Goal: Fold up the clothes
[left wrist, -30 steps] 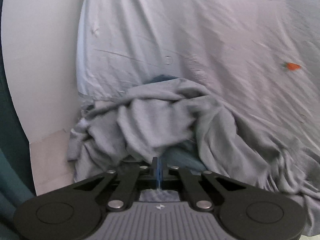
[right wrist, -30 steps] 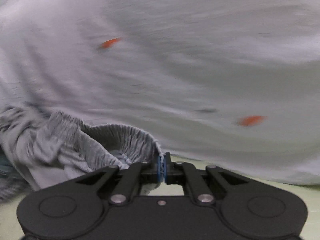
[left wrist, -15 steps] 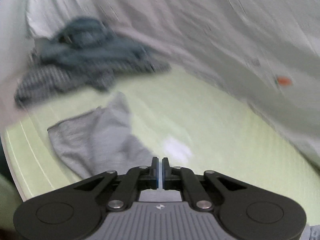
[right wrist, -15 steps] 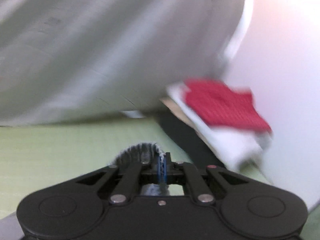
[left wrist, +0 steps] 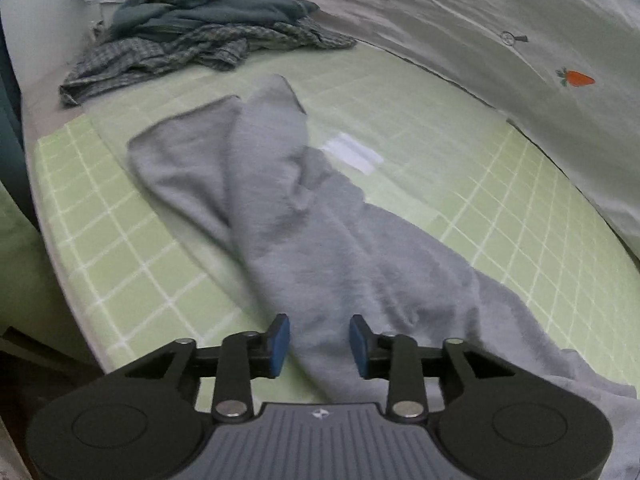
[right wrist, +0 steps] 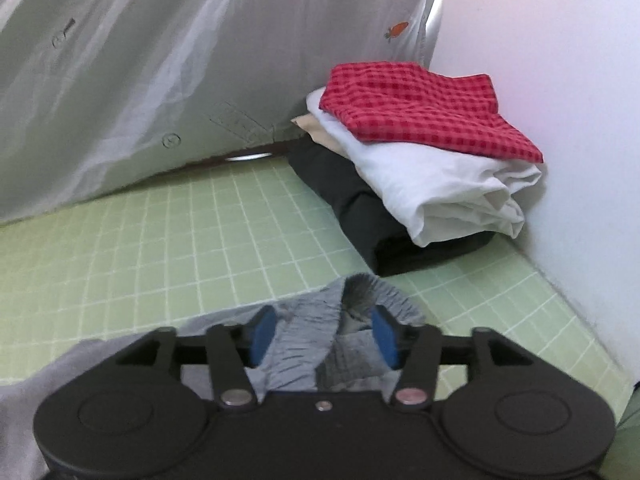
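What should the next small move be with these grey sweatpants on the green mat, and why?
Probably straighten the grey sweatpants first: both hand-held grippers, left and right, are open, and the legs lie twisted over each other on the green mat, the waistband bunched.

No readable text anywhere (only a tiny unreadable emblem on the left gripper (left wrist: 319, 345)).

You see plain grey trousers (left wrist: 320, 240) on a pale green, white-gridded mat (left wrist: 460, 168), and a red checked cloth (right wrist: 420, 116) topping white and black folds.
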Available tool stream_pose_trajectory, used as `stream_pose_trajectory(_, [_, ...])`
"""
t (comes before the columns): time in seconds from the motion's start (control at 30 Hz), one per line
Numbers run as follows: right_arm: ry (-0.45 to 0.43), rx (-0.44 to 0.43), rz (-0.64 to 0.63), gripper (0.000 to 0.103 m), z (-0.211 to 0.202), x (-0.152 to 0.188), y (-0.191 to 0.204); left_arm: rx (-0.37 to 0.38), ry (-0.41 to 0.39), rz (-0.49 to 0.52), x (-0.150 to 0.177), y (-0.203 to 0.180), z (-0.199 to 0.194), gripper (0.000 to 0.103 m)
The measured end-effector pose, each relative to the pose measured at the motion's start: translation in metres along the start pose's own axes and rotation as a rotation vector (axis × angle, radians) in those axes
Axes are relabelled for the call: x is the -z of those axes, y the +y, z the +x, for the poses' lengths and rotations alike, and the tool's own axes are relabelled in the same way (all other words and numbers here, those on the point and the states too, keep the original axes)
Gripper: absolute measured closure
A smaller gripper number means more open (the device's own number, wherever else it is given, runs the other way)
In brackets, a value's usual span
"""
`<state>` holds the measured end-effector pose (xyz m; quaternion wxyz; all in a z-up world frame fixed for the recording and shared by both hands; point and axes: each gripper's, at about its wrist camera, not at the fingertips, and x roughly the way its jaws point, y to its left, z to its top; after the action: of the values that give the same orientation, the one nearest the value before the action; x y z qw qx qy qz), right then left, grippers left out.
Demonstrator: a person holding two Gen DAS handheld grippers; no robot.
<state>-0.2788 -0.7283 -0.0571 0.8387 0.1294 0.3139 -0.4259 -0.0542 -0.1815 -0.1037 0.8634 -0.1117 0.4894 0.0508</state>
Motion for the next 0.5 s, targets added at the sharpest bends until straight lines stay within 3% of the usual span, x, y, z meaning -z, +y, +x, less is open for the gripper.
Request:
stream_pose_trajectory(0.17, [-0.002,-0.022,0.035,0.036,-0.015,0.008,0.024,-0.009,-0.005,0.024,-0.016,0.020,-0.003,0.060])
stream_pose_trajectory(0.5, [0.047,-0.046,0.103,0.028,-0.045,0.029,0.082,0.029,0.037,0.053,-0.062,0.055,0.027,0.054])
